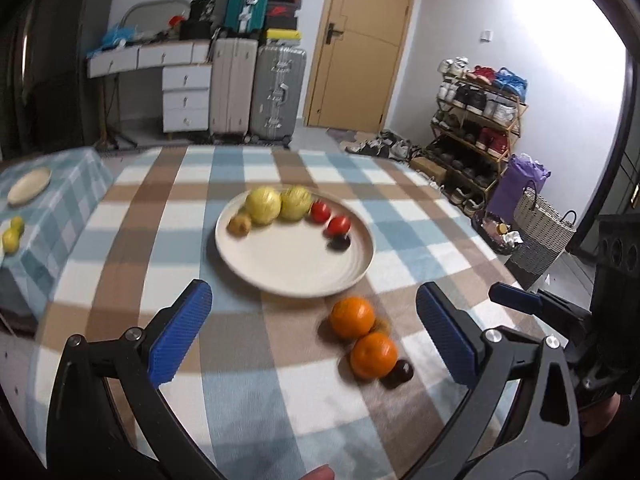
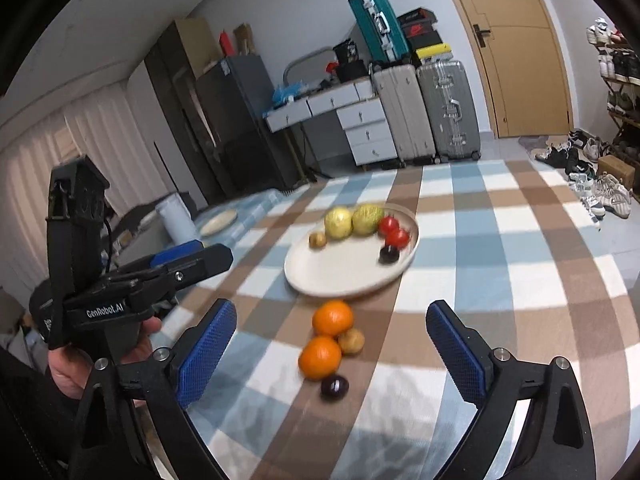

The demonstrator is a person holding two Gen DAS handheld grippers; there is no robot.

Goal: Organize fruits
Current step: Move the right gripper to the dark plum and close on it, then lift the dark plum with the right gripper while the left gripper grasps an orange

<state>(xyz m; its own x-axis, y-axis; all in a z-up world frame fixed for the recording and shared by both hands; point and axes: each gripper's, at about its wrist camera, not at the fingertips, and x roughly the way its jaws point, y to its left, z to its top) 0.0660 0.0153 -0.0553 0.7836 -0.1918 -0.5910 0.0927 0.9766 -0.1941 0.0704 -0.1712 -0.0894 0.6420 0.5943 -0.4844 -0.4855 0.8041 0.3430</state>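
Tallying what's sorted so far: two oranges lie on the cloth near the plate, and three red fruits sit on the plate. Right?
Not quite: the plate holds two red fruits, not three, as the left wrist view shows. The two oranges do lie on the cloth near it.

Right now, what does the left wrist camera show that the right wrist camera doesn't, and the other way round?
Only the left wrist view: a purple bag and a woven basket by the shoe rack, plus yellow fruit on a side table.

Only the right wrist view: the hand holding the left gripper, and pale curtains.

Both: the plate of fruit, two oranges and a dark fruit on the checked cloth, suitcases, and a door. Both grippers are open.
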